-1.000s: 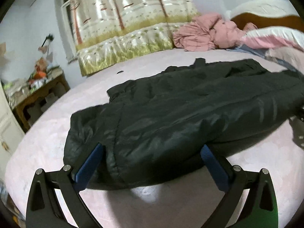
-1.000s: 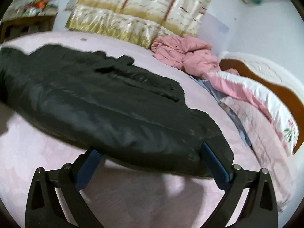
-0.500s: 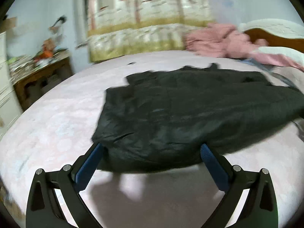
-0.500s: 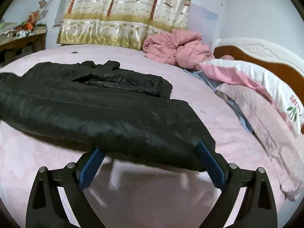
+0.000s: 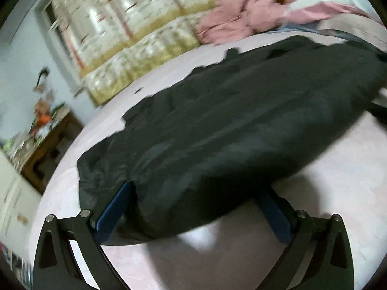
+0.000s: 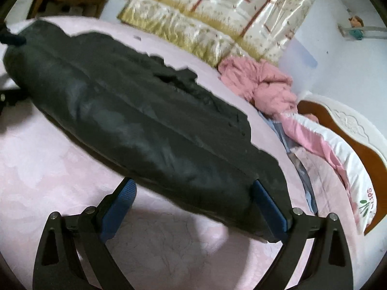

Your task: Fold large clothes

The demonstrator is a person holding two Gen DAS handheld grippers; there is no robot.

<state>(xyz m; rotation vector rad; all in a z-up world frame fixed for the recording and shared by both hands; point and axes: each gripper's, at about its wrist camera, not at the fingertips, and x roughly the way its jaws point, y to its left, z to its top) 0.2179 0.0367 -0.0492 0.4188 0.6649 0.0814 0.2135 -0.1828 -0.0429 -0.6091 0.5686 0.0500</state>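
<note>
Black jacket (image 5: pixel 229 125) edge lifted vs 0.5s ago; both grippers wide.

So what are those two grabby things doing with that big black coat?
A person is holding a gripper in each hand to fold the black coat on the pink bed. The left gripper and the right gripper both have their fingers spread wide at the coat's near edge, one at each end. The edge bulges between the fingers, but neither has pinched it. A pink blanket sits crumpled by the headboard.
</note>
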